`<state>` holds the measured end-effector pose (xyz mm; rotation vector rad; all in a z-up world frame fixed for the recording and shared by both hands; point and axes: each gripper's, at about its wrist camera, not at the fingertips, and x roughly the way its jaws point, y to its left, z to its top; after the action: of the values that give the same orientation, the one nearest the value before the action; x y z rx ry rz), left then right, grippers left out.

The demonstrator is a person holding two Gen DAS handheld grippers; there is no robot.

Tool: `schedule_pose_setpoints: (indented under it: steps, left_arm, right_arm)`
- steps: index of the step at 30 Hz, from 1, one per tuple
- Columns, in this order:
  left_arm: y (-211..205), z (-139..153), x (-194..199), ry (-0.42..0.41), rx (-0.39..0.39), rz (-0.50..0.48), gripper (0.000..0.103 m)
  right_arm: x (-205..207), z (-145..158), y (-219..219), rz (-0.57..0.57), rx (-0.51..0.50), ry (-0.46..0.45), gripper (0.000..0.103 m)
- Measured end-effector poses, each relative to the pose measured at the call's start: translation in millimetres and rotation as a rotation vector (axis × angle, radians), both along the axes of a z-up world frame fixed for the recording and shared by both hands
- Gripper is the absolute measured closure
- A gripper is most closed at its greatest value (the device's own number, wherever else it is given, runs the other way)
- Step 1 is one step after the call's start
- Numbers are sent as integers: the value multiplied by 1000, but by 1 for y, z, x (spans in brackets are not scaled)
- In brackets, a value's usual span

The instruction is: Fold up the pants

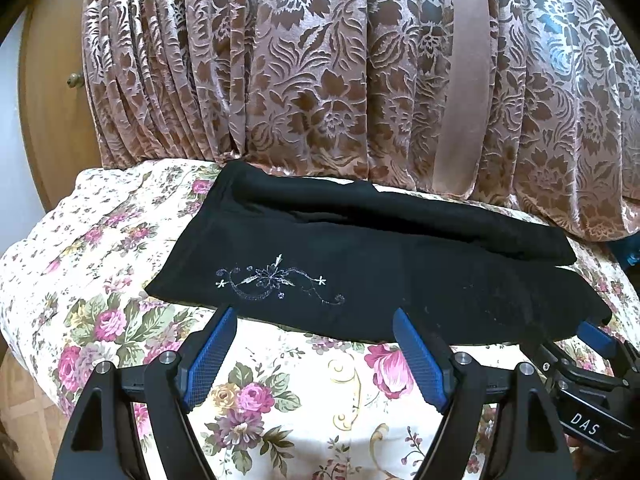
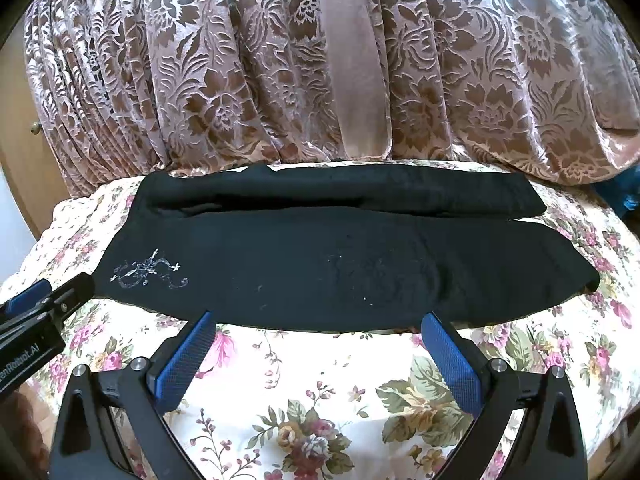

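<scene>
Black pants (image 1: 360,272) (image 2: 320,256) lie flat across a floral bedspread (image 1: 304,392) (image 2: 320,392), the two legs side by side. A white embroidered flower motif (image 1: 276,280) (image 2: 148,270) marks their left part. My left gripper (image 1: 314,314) stands open just before the near hem, below the motif, with nothing between its blue pads (image 1: 210,354). My right gripper (image 2: 320,318) is open as well, its tips at the near edge of the pants, right of the middle. Each gripper shows at the edge of the other's view: the right gripper (image 1: 596,338), the left gripper (image 2: 28,300).
A brown and pink floral curtain (image 1: 340,72) (image 2: 320,60) hangs right behind the bed and touches the far edge of the pants. A wooden cabinet with a knob (image 1: 74,79) stands at the far left. Bare bedspread stretches in front of the pants.
</scene>
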<state>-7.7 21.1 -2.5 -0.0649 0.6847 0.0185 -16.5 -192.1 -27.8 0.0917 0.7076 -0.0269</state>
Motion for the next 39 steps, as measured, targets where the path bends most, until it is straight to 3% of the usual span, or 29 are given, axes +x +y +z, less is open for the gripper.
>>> schedule_pose_setpoints:
  steps: [22, 39]
  left_arm:
    - [5, 4, -16, -21, -37, 0, 21]
    - [4, -6, -18, 18, -39, -11, 21]
  right_arm:
    - [-29, 11, 5, -9, -5, -12, 0]
    - [-33, 5, 3, 4, 33, 9, 0]
